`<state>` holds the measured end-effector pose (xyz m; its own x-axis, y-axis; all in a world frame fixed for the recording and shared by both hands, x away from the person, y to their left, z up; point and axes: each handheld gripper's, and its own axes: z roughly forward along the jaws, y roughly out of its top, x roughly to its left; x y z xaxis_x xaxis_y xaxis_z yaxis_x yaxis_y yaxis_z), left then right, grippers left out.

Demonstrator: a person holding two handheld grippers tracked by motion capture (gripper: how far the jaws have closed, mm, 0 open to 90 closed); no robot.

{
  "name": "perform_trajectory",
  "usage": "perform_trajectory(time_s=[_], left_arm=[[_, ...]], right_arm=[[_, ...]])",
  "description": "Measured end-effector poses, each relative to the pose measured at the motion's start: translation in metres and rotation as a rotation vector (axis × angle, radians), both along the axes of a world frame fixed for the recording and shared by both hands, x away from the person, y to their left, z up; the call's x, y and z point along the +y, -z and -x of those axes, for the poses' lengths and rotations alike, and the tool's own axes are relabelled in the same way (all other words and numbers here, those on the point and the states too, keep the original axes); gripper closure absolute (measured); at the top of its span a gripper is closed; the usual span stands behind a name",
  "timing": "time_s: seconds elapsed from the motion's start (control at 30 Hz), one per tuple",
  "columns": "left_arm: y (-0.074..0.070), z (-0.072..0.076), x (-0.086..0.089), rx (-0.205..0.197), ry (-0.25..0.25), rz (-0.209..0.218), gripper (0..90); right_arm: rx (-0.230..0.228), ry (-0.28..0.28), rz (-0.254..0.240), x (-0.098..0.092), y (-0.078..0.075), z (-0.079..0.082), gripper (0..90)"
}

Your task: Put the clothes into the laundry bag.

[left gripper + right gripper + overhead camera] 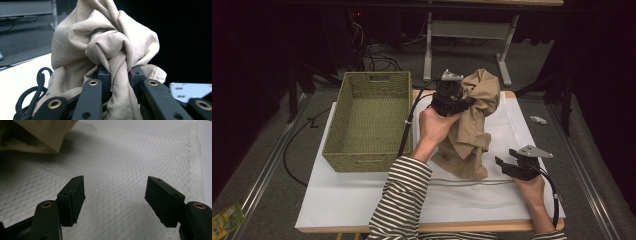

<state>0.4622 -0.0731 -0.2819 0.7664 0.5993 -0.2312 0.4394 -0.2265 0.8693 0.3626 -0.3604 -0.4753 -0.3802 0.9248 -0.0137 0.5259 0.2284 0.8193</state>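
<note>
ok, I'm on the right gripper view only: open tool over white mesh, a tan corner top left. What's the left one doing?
Observer: The left tool is shut on the tan cloth, pinching a twisted bunch of it between its jaws.
Operator: Is the cloth lifted or lying flat?
Observer: Mostly lifted; its lower end rests on the white mesh.
Operator: Anything to drop it into?
Observer: A green woven basket stands to the left of the cloth, with nothing in it.
Operator: And my tool?
Observer: The right tool is low, near the cloth's lower end, apart from it.
</note>
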Motion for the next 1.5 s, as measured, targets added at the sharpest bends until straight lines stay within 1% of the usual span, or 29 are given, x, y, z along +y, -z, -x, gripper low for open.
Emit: perform_trajectory(time_s=[0.1, 0.2, 0.3, 0.4, 0.5, 0.67, 0.8, 0.9, 1.0, 1.13, 1.23, 1.33, 1.4, 1.5], left_arm=[[0.015, -0.005, -0.006, 0.011, -0.016, -0.046, 76.3], [0.032, -0.009, -0.013, 0.023, -0.027, -0.072, 76.1], [0.043, -0.011, -0.016, 0.026, -0.031, -0.082, 75.8], [0.052, -0.009, -0.019, 0.010, -0.039, -0.092, 75.0], [0.059, -0.008, -0.020, -0.015, -0.047, -0.100, 73.4], [0.075, -0.006, -0.023, -0.030, -0.045, -0.133, 71.3], [0.091, -0.006, -0.027, -0.009, -0.039, -0.149, 70.1], [0.103, -0.005, -0.032, -0.005, -0.034, -0.171, 69.4], [0.111, -0.004, -0.036, -0.003, -0.028, -0.191, 68.8], [0.123, -0.004, -0.043, 0.006, -0.024, -0.233, 67.9], [0.134, -0.006, -0.048, 0.027, -0.019, -0.265, 66.9], [0.145, -0.005, -0.053, 0.024, -0.025, -0.287, 65.8], [0.151, -0.005, -0.056, 0.023, -0.025, -0.310, 65.2], [0.158, -0.008, -0.058, 0.053, -0.026, -0.314, 63.0]], right_arm=[[-0.003, -0.006, 0.004, 0.001, 0.000, 0.000, 32.0], [-0.003, -0.003, 0.005, 0.001, 0.000, 0.001, 32.0], [-0.010, 0.003, 0.003, 0.000, 0.000, 0.001, 32.2], [-0.014, -0.001, 0.012, 0.000, 0.000, 0.001, 32.5], [-0.018, -0.004, 0.014, 0.000, 0.000, 0.001, 32.5], [-0.012, 0.000, 0.016, 0.001, 0.000, 0.001, 32.5], [-0.014, 0.002, 0.014, 0.001, 0.000, 0.001, 32.6], [-0.015, 0.003, 0.013, 0.001, 0.000, 0.001, 32.6], [-0.014, 0.001, 0.016, 0.001, 0.000, 0.001, 32.6], [-0.015, 0.002, 0.014, 0.001, 0.000, 0.001, 32.6], [-0.014, 0.000, 0.015, 0.001, 0.000, 0.001, 32.6], [-0.016, 0.000, 0.014, 0.001, 0.000, 0.001, 32.7], [-0.011, 0.003, 0.018, 0.001, 0.000, 0.001, 32.8], [-0.014, 0.001, 0.014, 0.001, 0.000, 0.001, 33.0]])
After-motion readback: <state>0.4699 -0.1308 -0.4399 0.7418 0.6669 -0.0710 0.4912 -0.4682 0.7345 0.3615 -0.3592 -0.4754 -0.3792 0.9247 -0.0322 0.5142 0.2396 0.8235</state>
